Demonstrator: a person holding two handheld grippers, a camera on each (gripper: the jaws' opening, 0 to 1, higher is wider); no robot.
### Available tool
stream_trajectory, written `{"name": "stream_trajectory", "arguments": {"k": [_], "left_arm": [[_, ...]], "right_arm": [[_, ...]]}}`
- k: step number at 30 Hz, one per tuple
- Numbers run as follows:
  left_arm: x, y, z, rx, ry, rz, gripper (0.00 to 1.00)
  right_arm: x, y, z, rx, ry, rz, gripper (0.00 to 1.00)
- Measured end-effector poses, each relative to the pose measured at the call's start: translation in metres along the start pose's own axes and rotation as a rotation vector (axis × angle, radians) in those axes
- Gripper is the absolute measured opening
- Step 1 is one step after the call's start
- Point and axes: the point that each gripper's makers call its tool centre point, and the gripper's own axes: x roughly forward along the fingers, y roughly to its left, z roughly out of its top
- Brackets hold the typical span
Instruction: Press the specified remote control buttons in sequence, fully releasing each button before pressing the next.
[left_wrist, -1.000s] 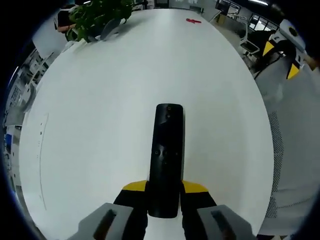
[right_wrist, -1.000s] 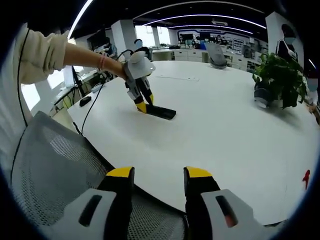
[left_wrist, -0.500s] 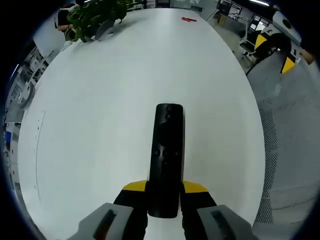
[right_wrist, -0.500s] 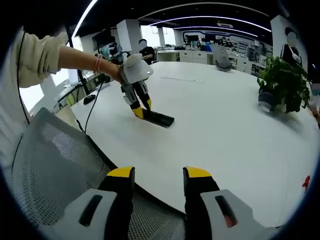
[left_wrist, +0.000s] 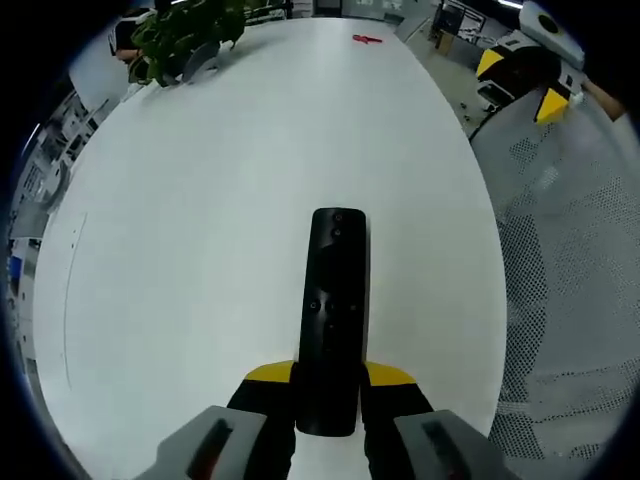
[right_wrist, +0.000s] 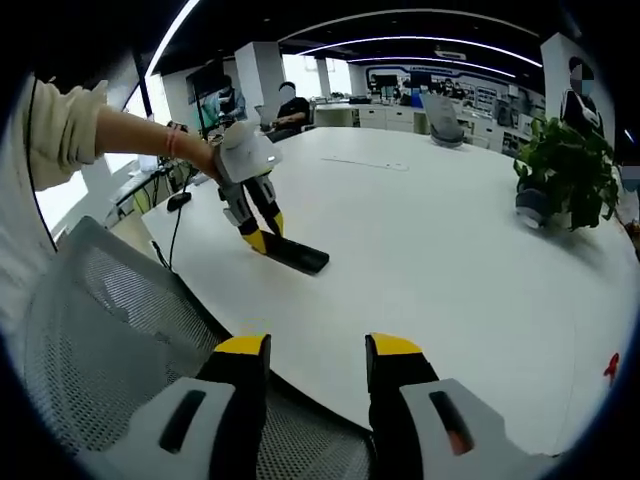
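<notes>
the left tool (left_wrist: 327, 400) clamps the near end of the remote (left_wrist: 333, 310), whose long axis runs toward 12 over the worktop (left_wrist: 200, 220). the right tool (right_wrist: 317, 350) is open and empty (remote at its 11, well apart), so it must cross.

The slim black remote control (left_wrist: 334, 310) lies flat on the white table (left_wrist: 200, 230), buttons up.
</notes>
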Motion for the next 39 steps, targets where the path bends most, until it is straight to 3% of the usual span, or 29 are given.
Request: {"name": "stream_trajectory", "arguments": {"k": [24, 31, 39], "left_arm": [[-0.001, -0.054, -0.013, 0.011, -0.023, 0.032, 0.24], [0.0, -0.075, -0.009, -0.055, -0.049, 0.029, 0.24], [0.006, -0.097, 0.004, -0.015, -0.05, 0.052, 0.24]], "right_arm": [[0.001, 0.003, -0.005, 0.001, 0.028, 0.017, 0.4], [0.002, 0.003, -0.008, -0.002, 0.045, 0.022, 0.4], [0.002, 0.004, -0.01, -0.009, 0.061, 0.02, 0.4]]}}
